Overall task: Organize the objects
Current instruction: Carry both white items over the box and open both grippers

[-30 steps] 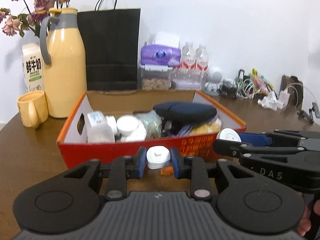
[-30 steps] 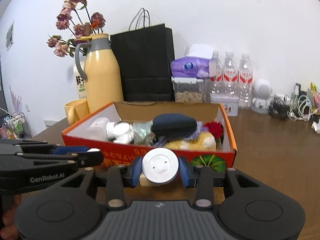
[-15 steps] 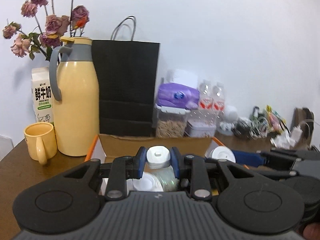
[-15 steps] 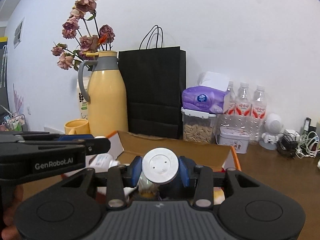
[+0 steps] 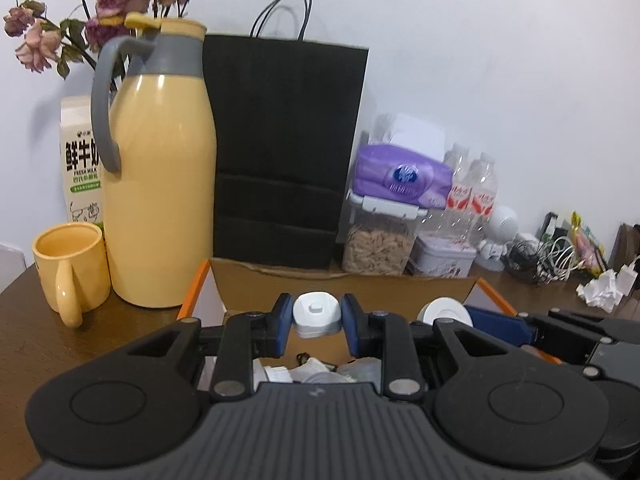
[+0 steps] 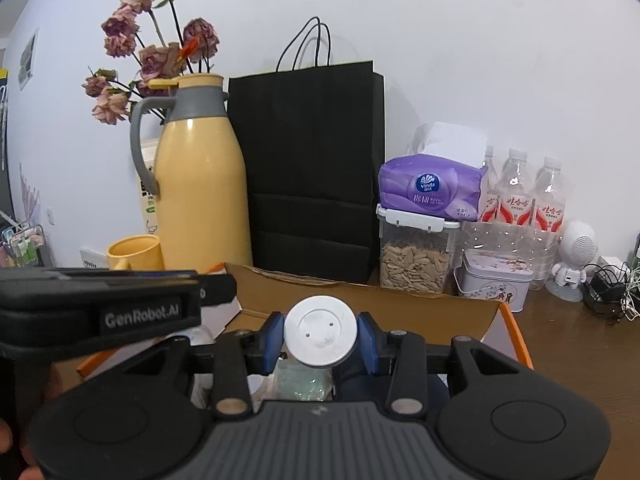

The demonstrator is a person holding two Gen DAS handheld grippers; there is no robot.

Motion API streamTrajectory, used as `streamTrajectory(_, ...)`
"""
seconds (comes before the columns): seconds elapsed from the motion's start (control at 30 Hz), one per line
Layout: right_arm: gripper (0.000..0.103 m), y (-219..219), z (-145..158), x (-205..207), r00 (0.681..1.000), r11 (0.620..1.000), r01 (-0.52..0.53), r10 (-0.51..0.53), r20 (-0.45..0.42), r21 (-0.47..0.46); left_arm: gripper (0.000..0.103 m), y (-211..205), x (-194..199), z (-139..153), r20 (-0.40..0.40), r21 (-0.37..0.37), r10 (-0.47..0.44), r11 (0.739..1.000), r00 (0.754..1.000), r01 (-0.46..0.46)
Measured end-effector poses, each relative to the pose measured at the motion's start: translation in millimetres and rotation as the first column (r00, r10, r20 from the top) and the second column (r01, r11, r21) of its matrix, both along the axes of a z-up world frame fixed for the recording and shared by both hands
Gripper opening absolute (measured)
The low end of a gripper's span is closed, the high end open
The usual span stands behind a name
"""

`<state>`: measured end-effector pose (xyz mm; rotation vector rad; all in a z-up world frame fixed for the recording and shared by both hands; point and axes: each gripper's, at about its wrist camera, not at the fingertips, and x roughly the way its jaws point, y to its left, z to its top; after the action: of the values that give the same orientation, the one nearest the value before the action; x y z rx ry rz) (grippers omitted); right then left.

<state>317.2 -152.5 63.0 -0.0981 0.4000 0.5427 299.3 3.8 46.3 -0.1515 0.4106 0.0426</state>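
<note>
My left gripper (image 5: 316, 305) is shut on a small white capped bottle (image 5: 316, 320), held above the open orange cardboard box (image 5: 340, 284). My right gripper (image 6: 321, 322) is shut on a white round-lidded jar (image 6: 320, 332), also above the box (image 6: 360, 300). The two grippers hang side by side. The right gripper (image 5: 452, 314) with its white lid shows at the right of the left wrist view, and the left gripper's arm (image 6: 120, 304) crosses the left of the right wrist view. The grippers' bodies mostly hide the box contents; white containers and a greenish packet (image 6: 304, 384) peek out.
Behind the box stand a yellow thermos jug (image 5: 160, 184), a yellow mug (image 5: 70, 268), a milk carton (image 5: 80, 160), dried flowers and a black paper bag (image 5: 284, 152). At the back right are a purple tissue pack (image 6: 432, 192), a seed container (image 6: 414, 264), water bottles (image 6: 516, 196), a tin and tangled cables.
Both grippers have moved forward and slightly up, from in front of the box to above it, each keeping its white object. The box contents have slipped beneath the grippers.
</note>
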Motion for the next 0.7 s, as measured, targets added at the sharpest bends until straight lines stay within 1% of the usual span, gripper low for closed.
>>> streamTrajectory(0.17, 0.039, 0.4, -9.3, 7.1, 1.0, 1.0, -0.001, 0.001, -0.026, -0.012, 0.028, -0.6, 4.2, -7.8, -0.019, 0.011, -0.006, 1.0, 1.0, 0.006)
streamTrajectory(0.23, 0.039, -2.7, -12.0, 9.4, 0.999, 1.0, 0.005, -0.005, -0.042, -0.009, 0.039, -1.6, 3.5, -9.2, -0.021, 0.026, 0.001, 1.0, 1.0, -0.001)
streamTrajectory(0.3, 0.042, -6.3, -12.8, 9.1, 0.999, 1.0, 0.014, -0.014, -0.044, -0.006, 0.06, -2.2, 1.3, -9.2, -0.012, 0.036, 0.01, 0.999, 1.0, -0.01)
streamTrajectory(0.33, 0.052, -8.3, -12.4, 8.6, 0.999, 1.0, 0.02, -0.02, -0.043, -0.004, 0.067, -2.4, -0.1, -8.7, -0.005, 0.041, 0.016, 0.999, 1.0, -0.016)
streamTrajectory(0.37, 0.069, -10.6, -11.5, 7.7, 0.999, 1.0, 0.025, -0.025, -0.039, 0.002, 0.083, -1.9, -1.8, -7.6, 0.004, 0.042, 0.028, 0.999, 1.0, -0.028)
streamTrajectory(0.4, 0.074, -12.3, -10.4, 6.6, 0.999, 0.999, 0.037, -0.037, -0.029, 0.001, 0.1, -1.8, -2.5, -6.0, 0.009, 0.045, 0.036, 0.998, 0.999, -0.037)
streamTrajectory(0.43, 0.087, -13.8, -9.3, 5.8, 0.999, 0.999, 0.047, -0.047, -0.019, 0.001, 0.103, -1.7, -3.9, -4.7, 0.021, 0.051, 0.048, 0.998, 0.999, -0.049)
streamTrajectory(0.47, 0.095, -15.4, -8.2, 5.1, 0.998, 0.999, 0.054, -0.054, -0.01, 0.004, 0.103, -1.7, -5.8, -3.6, 0.035, 0.056, 0.06, 0.996, 0.998, -0.062)
streamTrajectory(0.53, 0.098, -18.3, -6.7, 5.0, 0.998, 0.998, 0.069, -0.069, -0.006, 0.008, 0.103, -1.1, -6.2, -1.4, 0.04, 0.056, 0.067, 0.996, 0.997, -0.069)
streamTrajectory(0.57, 0.103, -19.7, -6.5, 5.9, 0.997, 0.997, 0.075, -0.075, -0.01, 0.008, 0.103, -0.3, -6.8, -0.8, 0.042, 0.051, 0.07, 0.996, 0.997, -0.072)
streamTrajectory(0.7, 0.103, -25.7, -7.6, 8.9, 0.996, 0.996, 0.089, -0.089, -0.032, 0.009, 0.103, 1.6, -7.9, 1.1, 0.044, 0.043, 0.08, 0.996, 0.996, -0.081)
